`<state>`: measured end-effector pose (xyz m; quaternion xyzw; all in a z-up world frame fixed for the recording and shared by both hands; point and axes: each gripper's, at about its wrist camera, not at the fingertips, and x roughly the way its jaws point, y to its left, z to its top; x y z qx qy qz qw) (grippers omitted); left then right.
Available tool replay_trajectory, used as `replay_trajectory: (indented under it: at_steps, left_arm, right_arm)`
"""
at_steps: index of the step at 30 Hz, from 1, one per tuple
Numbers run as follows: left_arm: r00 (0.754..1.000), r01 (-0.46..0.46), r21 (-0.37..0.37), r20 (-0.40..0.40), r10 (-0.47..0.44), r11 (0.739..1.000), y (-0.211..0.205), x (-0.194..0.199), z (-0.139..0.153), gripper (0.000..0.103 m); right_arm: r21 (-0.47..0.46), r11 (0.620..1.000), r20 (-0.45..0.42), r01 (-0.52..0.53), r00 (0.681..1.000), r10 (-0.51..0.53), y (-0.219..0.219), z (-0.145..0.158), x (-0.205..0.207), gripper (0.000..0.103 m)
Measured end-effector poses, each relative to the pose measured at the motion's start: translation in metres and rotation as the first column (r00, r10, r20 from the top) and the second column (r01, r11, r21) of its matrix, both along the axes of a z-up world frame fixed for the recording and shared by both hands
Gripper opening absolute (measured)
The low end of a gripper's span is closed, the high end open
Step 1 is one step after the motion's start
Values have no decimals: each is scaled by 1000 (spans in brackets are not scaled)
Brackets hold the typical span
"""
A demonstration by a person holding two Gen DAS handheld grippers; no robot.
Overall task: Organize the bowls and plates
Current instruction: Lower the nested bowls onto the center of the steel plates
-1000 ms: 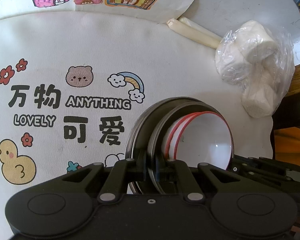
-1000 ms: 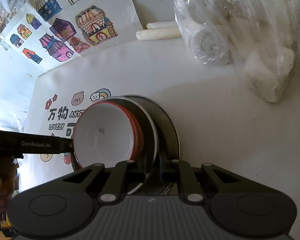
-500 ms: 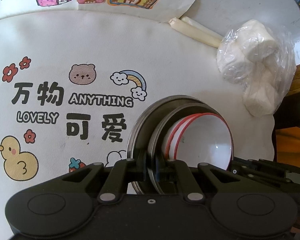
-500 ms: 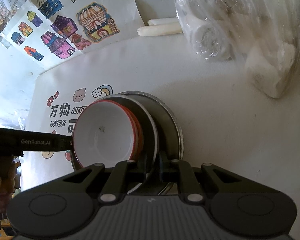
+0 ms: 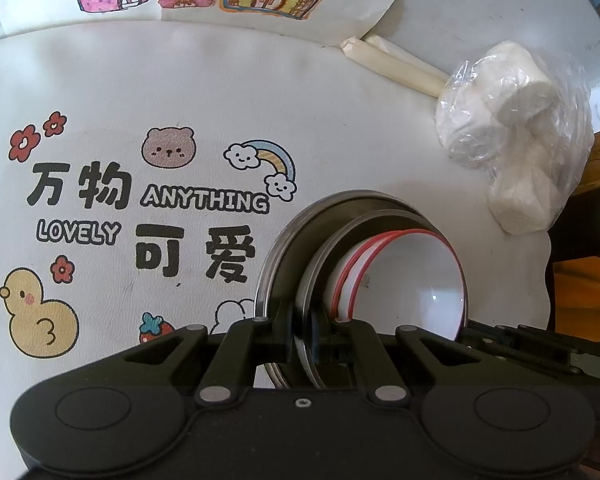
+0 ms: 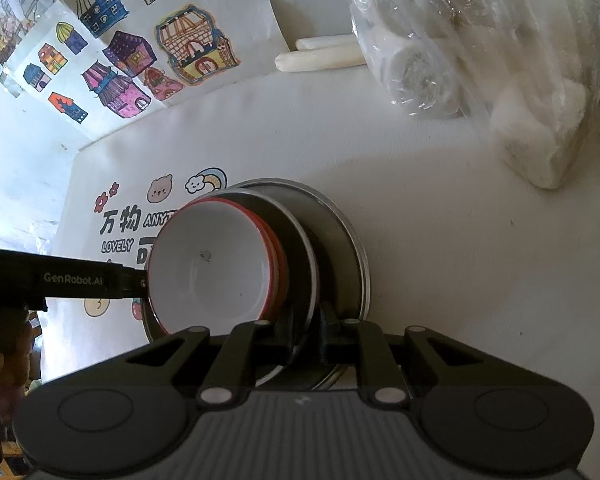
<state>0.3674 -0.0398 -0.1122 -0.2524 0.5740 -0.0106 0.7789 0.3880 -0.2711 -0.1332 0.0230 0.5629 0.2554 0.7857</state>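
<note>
1. On the left, the printed mat (image 5: 220,92) with its duck and bear cartoons lay bare. The view of it had crept slightly over the past second, while both hands stayed nearly in place.
2. The left gripper (image 5: 302,336) was clamped on the rim of the smaller metal plate (image 5: 324,264), its jaws all but together on the thin edge.
3. At centre, the two red-rimmed white bowls (image 6: 216,264) sat nested on that plate, which rested inside the larger metal plate (image 6: 340,228), the whole stack on the mat.
4. The right gripper (image 6: 306,338) pinched the opposite rim. Its jaws had just eased a touch but still looked closed on the metal.
5. At right, the plastic bag of white rolls (image 6: 480,40) lay well apart. The stacking appeared finished, and letting go was likely what remained.
</note>
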Motion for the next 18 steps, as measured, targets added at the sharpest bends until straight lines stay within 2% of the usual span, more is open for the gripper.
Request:
replay_trajectory:
  at_steps: [18]
  left_arm:
    - [1000,-8,31,3,8,999,-2,0,3,9]
  right_arm:
    - [0,1000,18,23,1000,-23,-2,2,-2,17]
